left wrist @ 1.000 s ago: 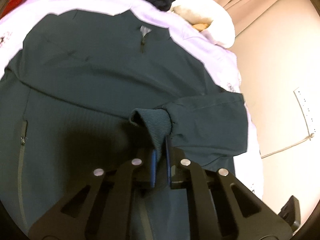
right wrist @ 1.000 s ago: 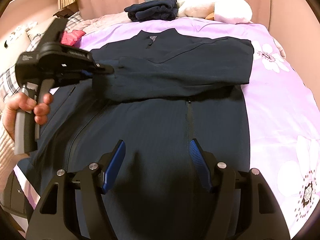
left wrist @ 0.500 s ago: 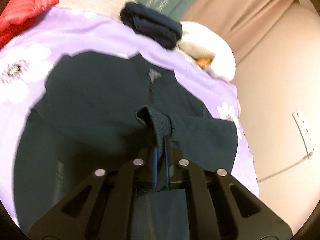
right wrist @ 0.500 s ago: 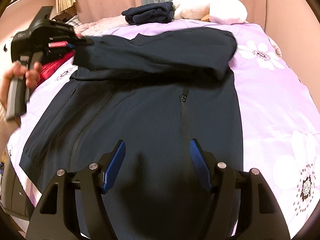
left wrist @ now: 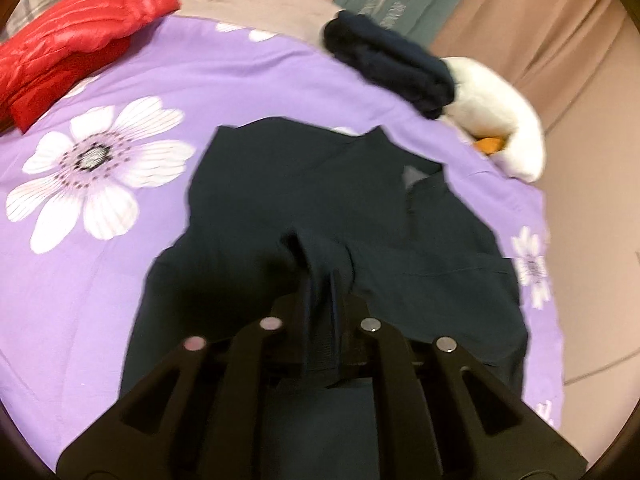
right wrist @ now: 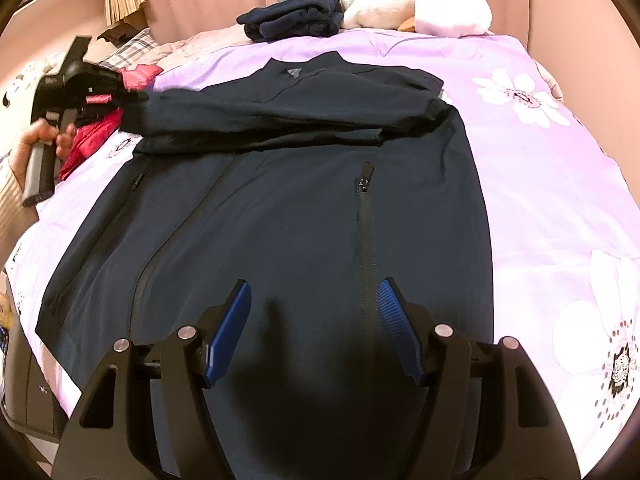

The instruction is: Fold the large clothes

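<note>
A large dark navy zip jacket [right wrist: 304, 216] lies flat, front up, on a purple flowered bed cover [right wrist: 560, 184]. Its one sleeve [right wrist: 280, 116] stretches across the chest toward the left. My left gripper [left wrist: 319, 280] is shut on the ribbed sleeve cuff [left wrist: 320, 256]; it also shows in the right wrist view [right wrist: 116, 94], holding the cuff above the jacket's left shoulder edge. My right gripper [right wrist: 314, 304] is open and empty, hovering over the jacket's lower front, beside the pocket zip [right wrist: 365, 216].
A red puffer jacket [left wrist: 68, 48] lies at the bed's left side. A folded dark garment [right wrist: 292, 22] and a white plush toy [right wrist: 416, 10] sit at the head. Curtains hang behind. The bed edge runs along the left [right wrist: 24, 264].
My left gripper has carried the sleeve cuff leftward across the jacket's chest and lifted it, past the jacket's left edge. The right gripper has stayed open in place.
</note>
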{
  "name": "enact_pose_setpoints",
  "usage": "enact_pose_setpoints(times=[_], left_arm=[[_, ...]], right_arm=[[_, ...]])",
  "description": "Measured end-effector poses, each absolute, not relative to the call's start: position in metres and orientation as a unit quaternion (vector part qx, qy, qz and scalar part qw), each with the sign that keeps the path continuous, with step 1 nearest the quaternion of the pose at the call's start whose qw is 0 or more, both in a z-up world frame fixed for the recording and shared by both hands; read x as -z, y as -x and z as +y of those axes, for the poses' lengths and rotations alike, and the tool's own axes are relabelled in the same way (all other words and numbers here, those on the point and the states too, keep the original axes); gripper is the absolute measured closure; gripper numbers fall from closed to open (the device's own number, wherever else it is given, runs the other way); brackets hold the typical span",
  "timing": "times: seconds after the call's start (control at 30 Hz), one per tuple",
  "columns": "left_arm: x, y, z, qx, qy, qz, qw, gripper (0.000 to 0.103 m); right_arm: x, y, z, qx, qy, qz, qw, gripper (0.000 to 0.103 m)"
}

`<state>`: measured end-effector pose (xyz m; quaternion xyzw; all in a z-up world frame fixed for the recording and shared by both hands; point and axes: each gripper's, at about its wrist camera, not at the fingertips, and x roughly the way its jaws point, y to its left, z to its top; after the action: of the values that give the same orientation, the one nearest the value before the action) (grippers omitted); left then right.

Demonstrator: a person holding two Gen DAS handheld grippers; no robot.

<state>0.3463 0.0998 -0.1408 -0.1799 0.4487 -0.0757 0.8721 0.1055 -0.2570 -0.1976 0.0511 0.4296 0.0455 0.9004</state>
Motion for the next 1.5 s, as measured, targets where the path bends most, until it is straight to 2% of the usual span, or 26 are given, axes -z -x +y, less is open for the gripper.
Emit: enact_pose_setpoints(times=[0.07,0.13,0.4,0.57,0.73,1.0,1.17,1.2,1.23,1.27,1.3,1.37,1.5], left_arm=[[0.15,-0.349,0.106,0.076,0.192,0.461,0.863,0.048],[0.155,-0.346,0.112,0.067,0.188,0.461,0.865,0.04],[0.143,-0.315,0.118,0.098,0.172,0.439,0.876,0.04],[0.138,-0.292,0.095,0.135,0.16,0.428,0.879,0.039],[0.159,-0.284,0.058,0.15,0.139,0.451,0.869,0.039],[0.176,-0.299,0.02,0.16,0.093,0.456,0.871,0.039],[0.189,-0.32,0.007,0.152,0.06,0.467,0.869,0.039],[0.192,-0.323,0.007,0.15,0.056,0.471,0.868,0.039],[0.197,-0.327,0.007,0.147,0.052,0.475,0.866,0.039],[0.199,-0.33,0.007,0.145,0.049,0.476,0.866,0.039],[0.201,-0.332,0.008,0.144,0.047,0.476,0.866,0.039],[0.202,-0.337,0.008,0.14,0.039,0.473,0.869,0.039],[0.202,-0.347,0.004,0.147,0.036,0.473,0.868,0.039]], right_arm=[[0.198,-0.106,-0.258,-0.044,-0.055,0.431,0.9,0.036],[0.197,-0.105,-0.261,-0.044,-0.058,0.43,0.9,0.036],[0.182,-0.126,-0.289,-0.051,-0.116,0.41,0.903,0.032],[0.172,-0.175,-0.323,-0.031,-0.176,0.393,0.902,0.032],[0.171,-0.239,-0.36,-0.015,-0.237,0.374,0.896,0.03],[0.187,-0.347,-0.391,0.069,-0.219,0.404,0.885,0.026],[0.211,-0.385,-0.415,0.089,-0.257,0.437,0.857,0.026],[0.218,-0.391,-0.417,0.086,-0.264,0.448,0.85,0.028],[0.223,-0.395,-0.418,0.075,-0.271,0.455,0.845,0.038],[0.226,-0.397,-0.418,0.06,-0.277,0.458,0.843,0.068],[0.226,-0.399,-0.417,0.057,-0.275,0.461,0.842,0.08],[0.221,-0.399,-0.414,0.046,-0.251,0.46,0.85,0.096],[0.204,-0.387,-0.43,0.052,-0.27,0.413,0.868,0.099]])
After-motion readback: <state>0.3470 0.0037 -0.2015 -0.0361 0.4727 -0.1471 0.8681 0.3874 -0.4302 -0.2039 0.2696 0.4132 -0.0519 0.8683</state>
